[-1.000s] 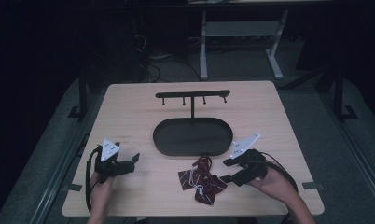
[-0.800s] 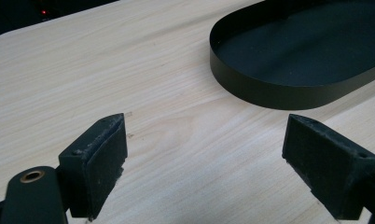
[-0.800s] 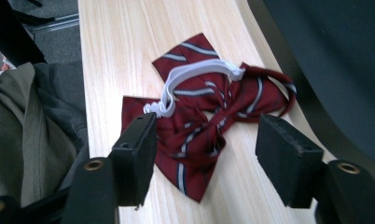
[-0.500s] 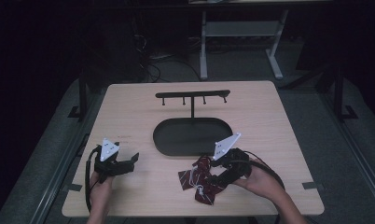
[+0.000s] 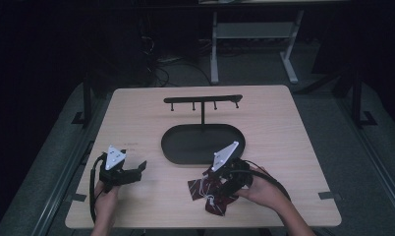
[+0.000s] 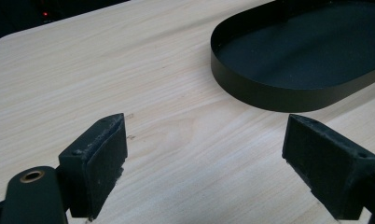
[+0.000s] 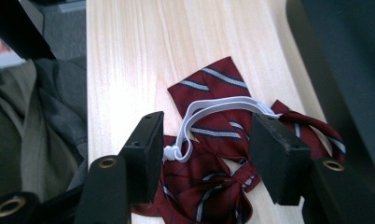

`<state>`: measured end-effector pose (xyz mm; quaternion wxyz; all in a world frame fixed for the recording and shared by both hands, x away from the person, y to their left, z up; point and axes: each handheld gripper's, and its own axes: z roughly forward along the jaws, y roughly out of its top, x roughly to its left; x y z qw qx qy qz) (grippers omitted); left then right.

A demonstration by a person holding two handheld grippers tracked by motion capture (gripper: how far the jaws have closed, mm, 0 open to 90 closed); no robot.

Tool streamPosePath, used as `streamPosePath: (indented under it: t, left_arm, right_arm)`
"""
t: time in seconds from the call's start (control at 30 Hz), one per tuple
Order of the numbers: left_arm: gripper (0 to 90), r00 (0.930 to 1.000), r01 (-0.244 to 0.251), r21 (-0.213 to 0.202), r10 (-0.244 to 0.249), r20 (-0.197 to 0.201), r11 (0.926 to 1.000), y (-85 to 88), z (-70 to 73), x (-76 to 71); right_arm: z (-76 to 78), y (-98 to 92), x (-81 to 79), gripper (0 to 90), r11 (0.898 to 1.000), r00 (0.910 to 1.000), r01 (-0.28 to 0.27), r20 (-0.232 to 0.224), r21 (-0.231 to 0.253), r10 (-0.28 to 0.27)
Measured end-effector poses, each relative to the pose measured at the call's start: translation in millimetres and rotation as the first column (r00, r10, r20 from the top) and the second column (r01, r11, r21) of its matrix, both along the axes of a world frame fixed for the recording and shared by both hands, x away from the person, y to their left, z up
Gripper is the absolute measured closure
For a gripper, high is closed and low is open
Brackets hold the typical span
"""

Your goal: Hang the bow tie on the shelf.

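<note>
Dark red striped cloth bow tie (image 7: 213, 140): soft woven fabric, white elastic band (image 7: 209, 109) smooth. Pale wood-grain surface (image 6: 143, 93) matt. Black oval metal tray (image 6: 288, 88) looks matt, smooth. Tool pads (image 7: 143, 149) kinda rough black rubber.

A dark red bow tie (image 7: 209, 154) with pale stripes and a white elastic loop lies apparently crumpled on the table.

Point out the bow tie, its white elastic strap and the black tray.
bow tie (image 7: 213, 79): right gripper view, striped upper wing.
white elastic strap (image 7: 223, 102): right gripper view, top of loop.
black tray (image 5: 172, 152): high view, left rim.
</note>
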<state>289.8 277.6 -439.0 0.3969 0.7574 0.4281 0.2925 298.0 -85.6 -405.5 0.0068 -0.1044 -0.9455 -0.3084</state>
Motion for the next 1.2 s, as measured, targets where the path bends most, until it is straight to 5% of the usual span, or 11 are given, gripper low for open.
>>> streamPosePath:
  t: [0.67, 1.2]
  left_arm:
    - [13.5, 1.0000, 0.007, 0.007, -0.007, -0.002, 0.9999, -1.1, -0.3, 0.4]
    - [13.6, 1.0000, -0.003, -0.003, 0.003, 0.008, 1.0000, 1.6, 1.3, -0.5]
  right_arm:
    - [-27.9, 26.1, -3.9, 55.0, 0.998, 0.9989, -0.040, -0.026, -0.041, 0.039]
    - [-40.2, 30.2, -9.1, 81.9, 0.995, 0.9980, -0.060, 0.014, -0.081, 0.061]
